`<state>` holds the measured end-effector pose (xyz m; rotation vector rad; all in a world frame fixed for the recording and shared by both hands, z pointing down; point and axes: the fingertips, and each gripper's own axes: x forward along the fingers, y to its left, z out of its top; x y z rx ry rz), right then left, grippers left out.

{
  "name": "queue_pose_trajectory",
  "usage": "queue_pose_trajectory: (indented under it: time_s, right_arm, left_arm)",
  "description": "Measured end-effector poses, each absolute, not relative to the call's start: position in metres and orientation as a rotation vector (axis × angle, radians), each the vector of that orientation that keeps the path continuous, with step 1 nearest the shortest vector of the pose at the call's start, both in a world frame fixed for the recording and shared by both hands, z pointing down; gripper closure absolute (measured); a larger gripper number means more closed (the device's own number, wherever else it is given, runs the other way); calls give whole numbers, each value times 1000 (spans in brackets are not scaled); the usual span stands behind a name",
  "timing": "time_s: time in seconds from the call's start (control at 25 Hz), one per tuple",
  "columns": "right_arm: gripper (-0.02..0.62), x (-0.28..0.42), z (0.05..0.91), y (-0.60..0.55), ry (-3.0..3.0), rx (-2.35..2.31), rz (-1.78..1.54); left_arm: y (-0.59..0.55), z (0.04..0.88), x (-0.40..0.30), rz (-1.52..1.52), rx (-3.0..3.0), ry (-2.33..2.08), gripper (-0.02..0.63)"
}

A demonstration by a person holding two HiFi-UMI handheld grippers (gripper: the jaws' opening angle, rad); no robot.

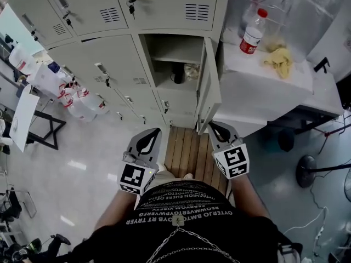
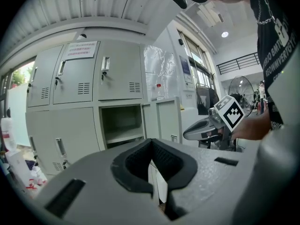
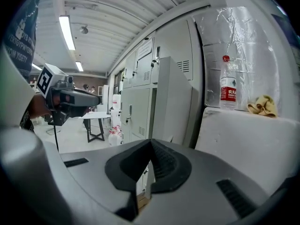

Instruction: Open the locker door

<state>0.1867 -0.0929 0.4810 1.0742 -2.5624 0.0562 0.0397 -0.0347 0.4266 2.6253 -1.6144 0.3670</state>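
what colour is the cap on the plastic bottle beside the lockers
Red. The bottle cap shows best in the head view.

The left gripper (image 2: 151, 146) faces the lockers (image 2: 75, 78), its fingers (image 2: 133, 165) together with nothing between them. One compartment (image 2: 123, 125) stands open, its door (image 2: 166, 121) swung right. A hand (image 2: 253, 128) holds the right gripper (image 2: 187, 134) beside it.

Industrial workshop or lab locker area: bank of grey steel lockers (image 1: 104, 53), corrugated metal ceiling (image 3: 117, 8), fluorescent tube light (image 3: 67, 32), glossy grey floor (image 1: 77, 147).
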Motion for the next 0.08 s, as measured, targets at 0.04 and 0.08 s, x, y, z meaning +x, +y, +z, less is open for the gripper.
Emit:
queue_pose_trajectory:
  time_s: [0.04,0.08]
  right_arm:
    - [600,186,480,-98,-2558,1069,48]
    - [600,184,479,-103,-2554,1063,39]
  left_arm:
    - [-39,424,39,364,2631,-1618,612]
    - [-43,421,38,362,2637,-1623,612]
